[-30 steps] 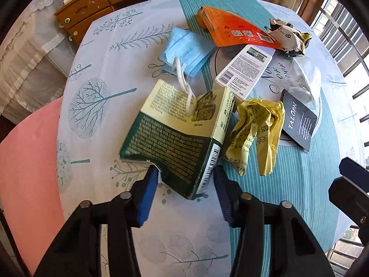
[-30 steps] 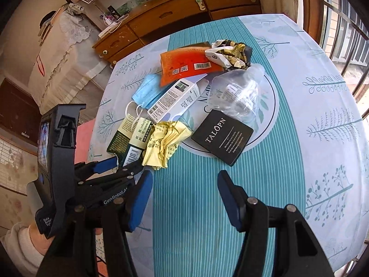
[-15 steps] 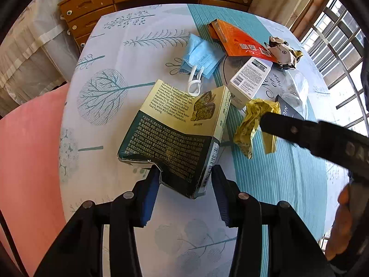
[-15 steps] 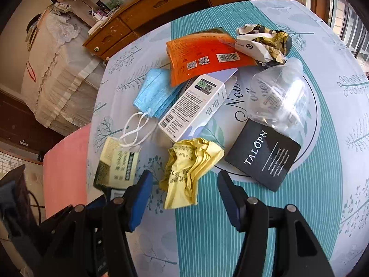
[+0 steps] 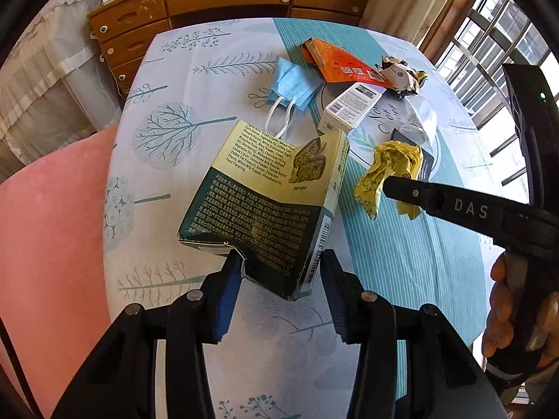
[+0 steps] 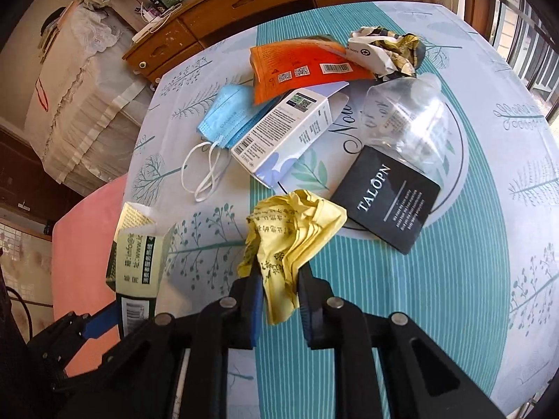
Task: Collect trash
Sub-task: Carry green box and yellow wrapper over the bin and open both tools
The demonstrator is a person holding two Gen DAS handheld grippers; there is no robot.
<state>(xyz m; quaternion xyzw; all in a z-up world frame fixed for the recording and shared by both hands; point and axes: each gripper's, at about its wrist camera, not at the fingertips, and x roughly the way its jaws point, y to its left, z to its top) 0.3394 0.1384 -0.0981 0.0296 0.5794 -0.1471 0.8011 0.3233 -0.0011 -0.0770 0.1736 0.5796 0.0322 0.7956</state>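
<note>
Both grippers grasping trash off the table, rest of pile untouched.

Left gripper [image 5: 281, 276] clamps the near corner of the green-and-cream carton [image 5: 269, 202], lifted and tilted off the tablecloth [image 5: 181, 70], probably so it clears the pile. Right gripper [image 6: 277, 291] has fingers pinched on the near end of the crumpled yellow paper [image 6: 291, 230], which looks soft enough to grab anywhere. Far side of the table holds more trash: blue face mask [image 6: 227, 115], white box [image 6: 290, 129], orange pouch [image 6: 300, 66], crumpled wrapper [image 6: 384, 52], clear plastic bag [image 6: 408, 111], black card [image 6: 387, 199]. No bin visible; likely off frame.
</note>
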